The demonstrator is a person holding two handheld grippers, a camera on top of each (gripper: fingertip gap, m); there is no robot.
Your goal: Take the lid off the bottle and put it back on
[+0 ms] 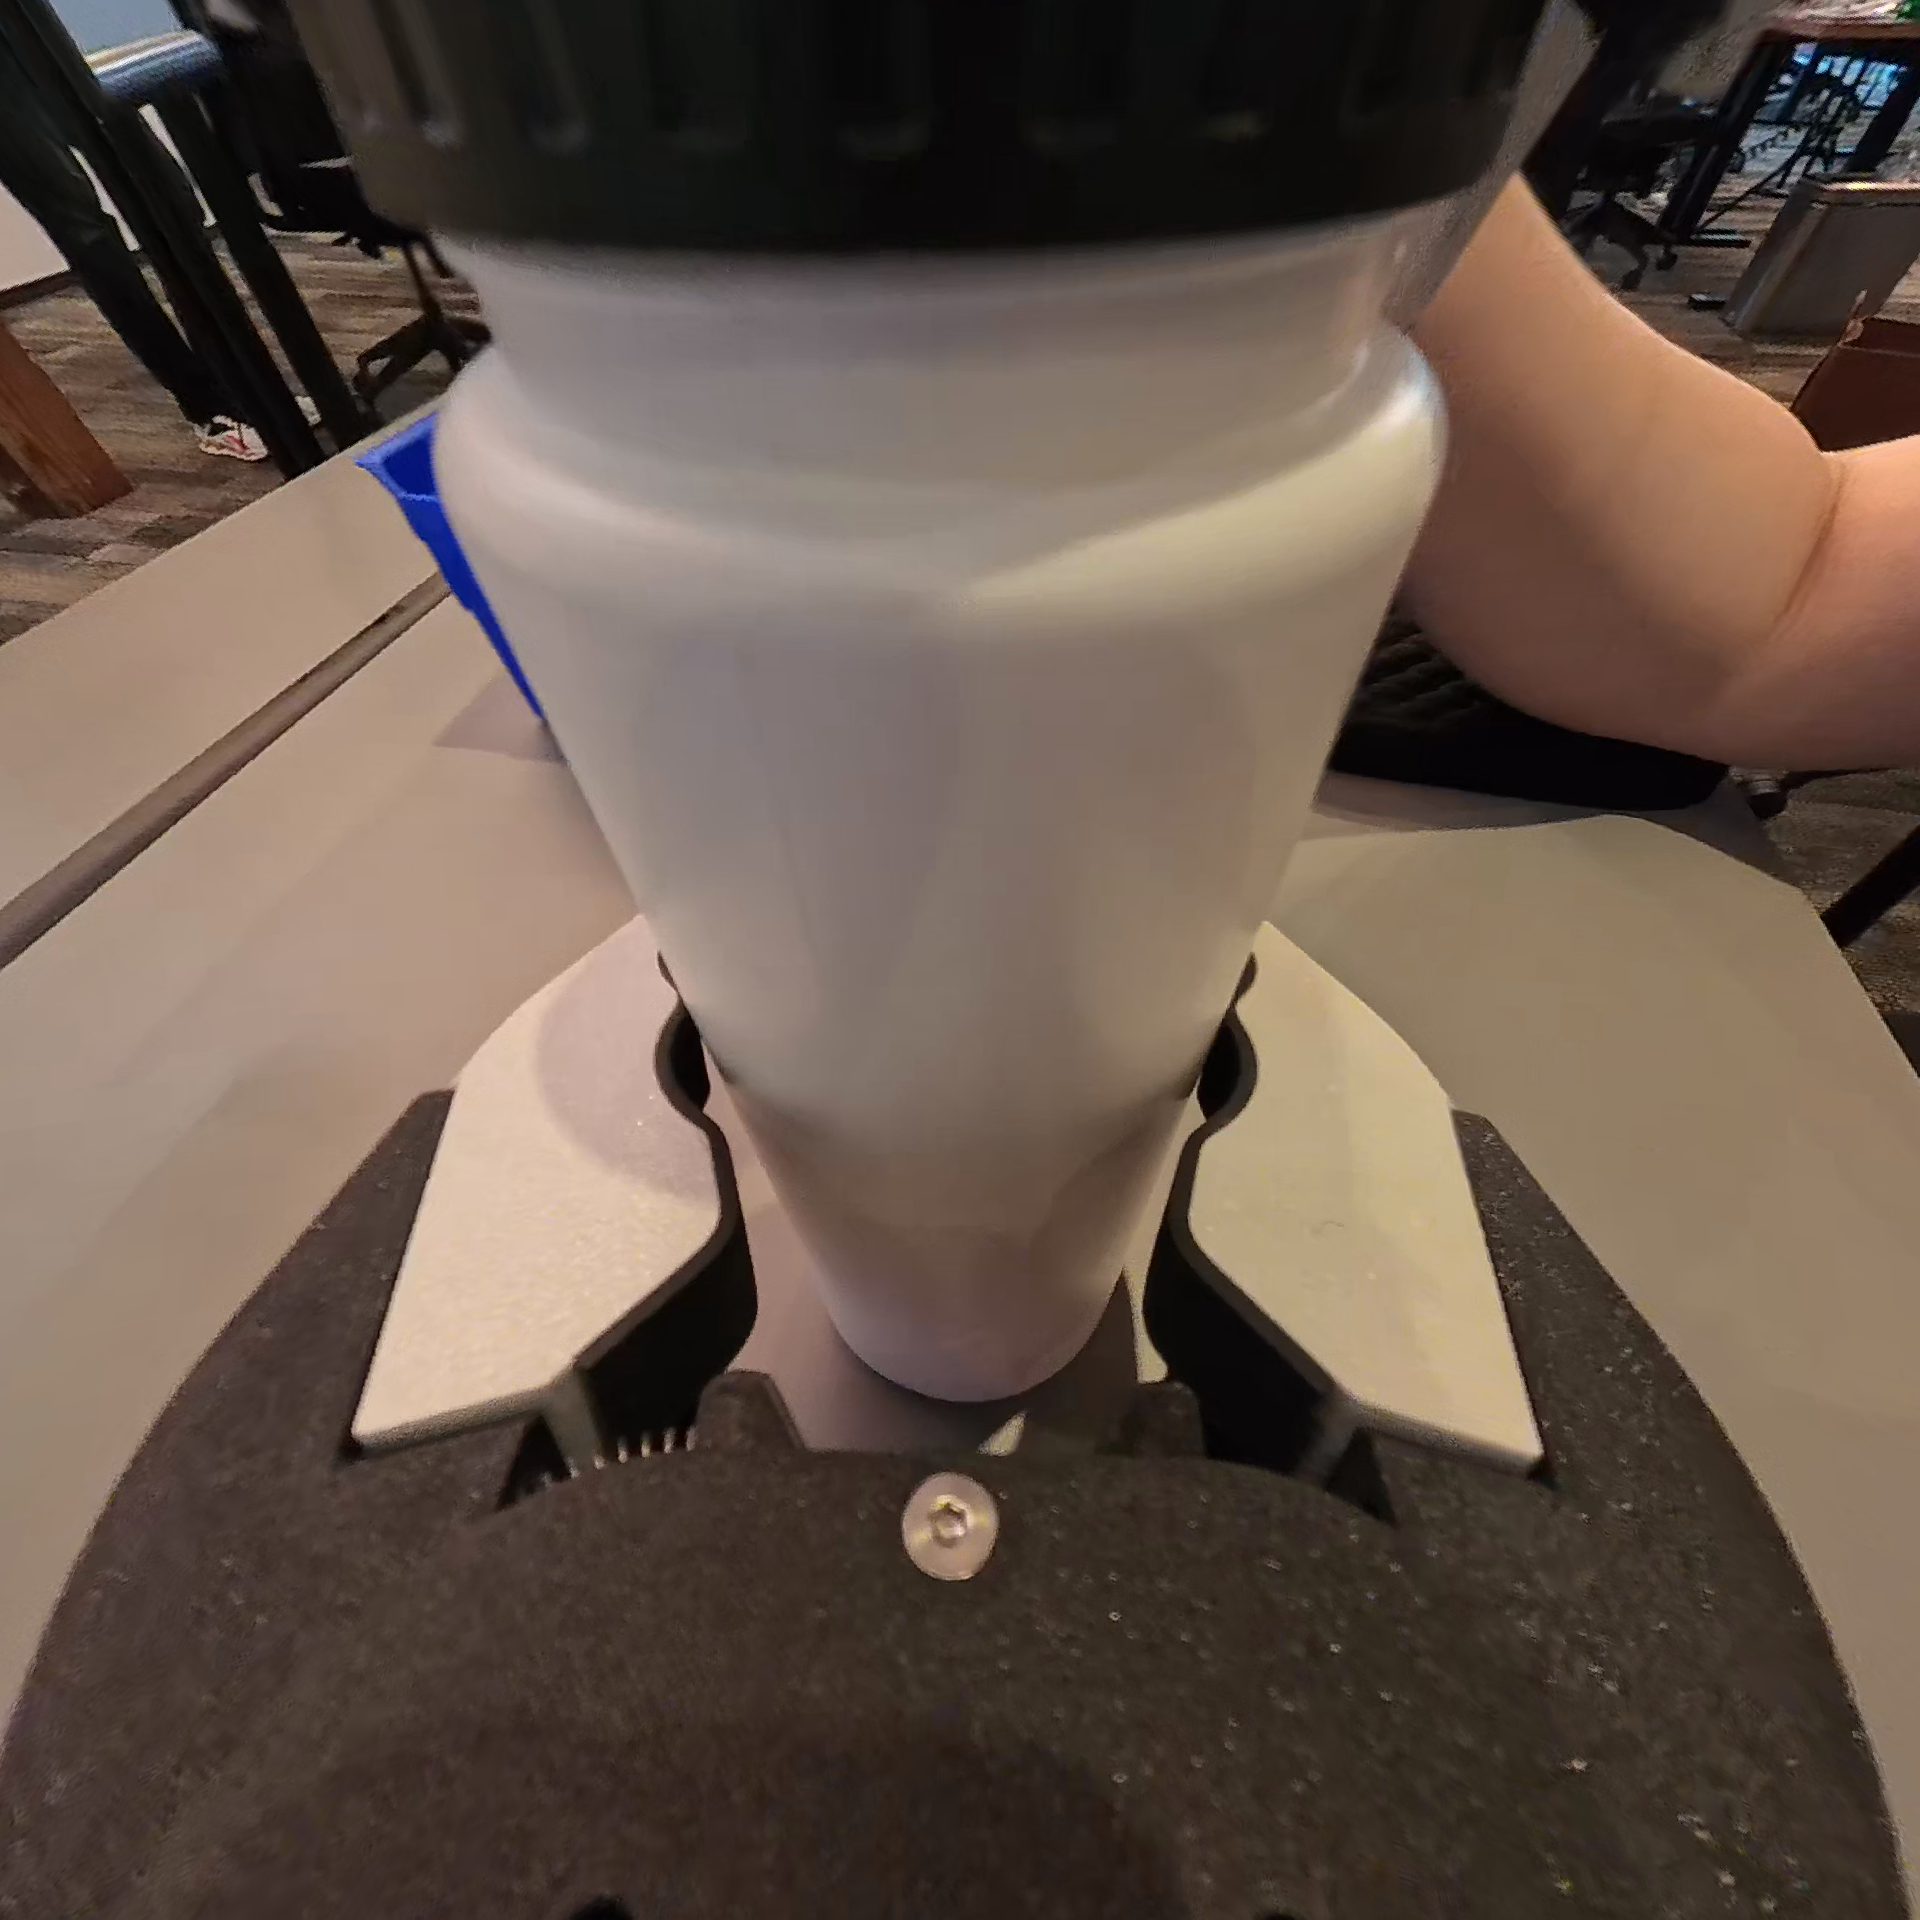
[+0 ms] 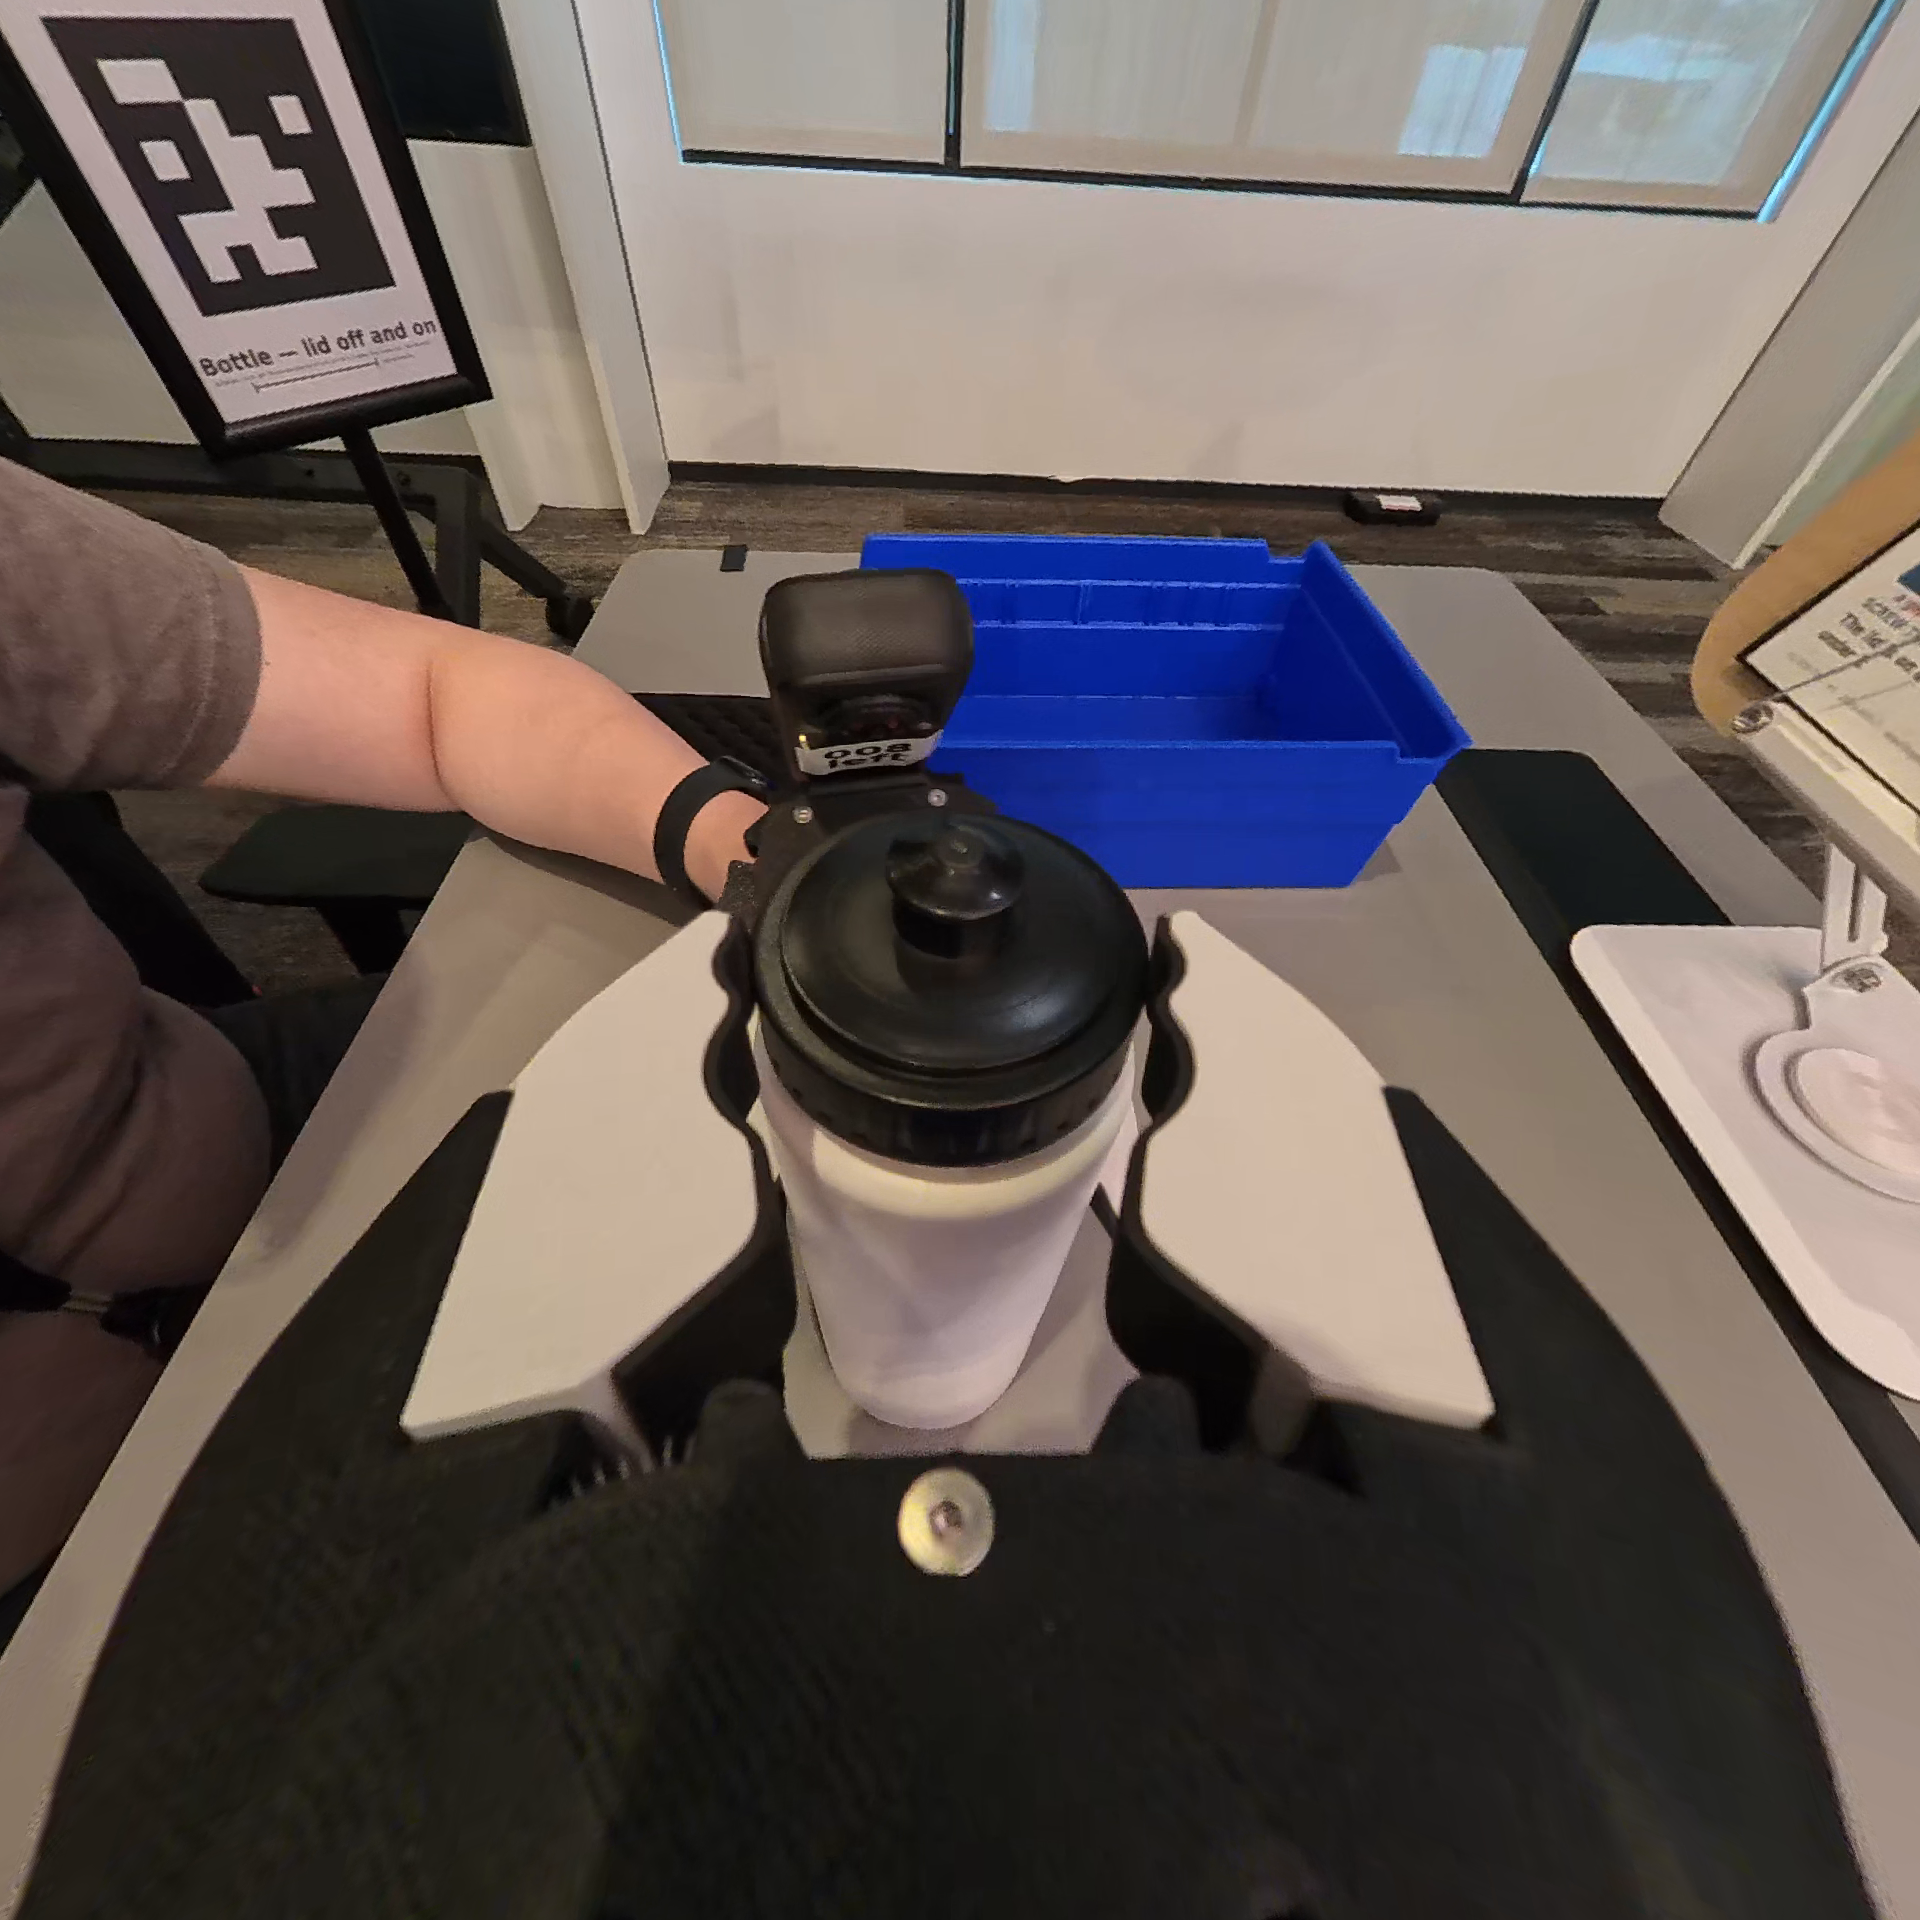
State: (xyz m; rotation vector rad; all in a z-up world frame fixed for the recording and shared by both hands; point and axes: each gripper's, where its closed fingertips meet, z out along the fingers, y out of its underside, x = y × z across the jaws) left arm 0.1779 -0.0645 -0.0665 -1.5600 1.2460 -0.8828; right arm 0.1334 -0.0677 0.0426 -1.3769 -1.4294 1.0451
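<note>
Left gripper (image 1: 956, 1122) pinches the white squeeze bottle (image 1: 935, 727) at its lower body. Right gripper (image 2: 951, 1039) clamps the black screw lid (image 2: 951, 997). Bottle stands upright on the grey bench (image 2: 1455, 935), a blue bin (image 2: 1195, 727) behind.

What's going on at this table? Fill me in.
A person works a white bottle with two handheld grippers. The left gripper clamps the bottle's body; the right gripper has its fingers around the black lid. The lid is on the bottle. A blue bin sits behind on the grey table.
</note>
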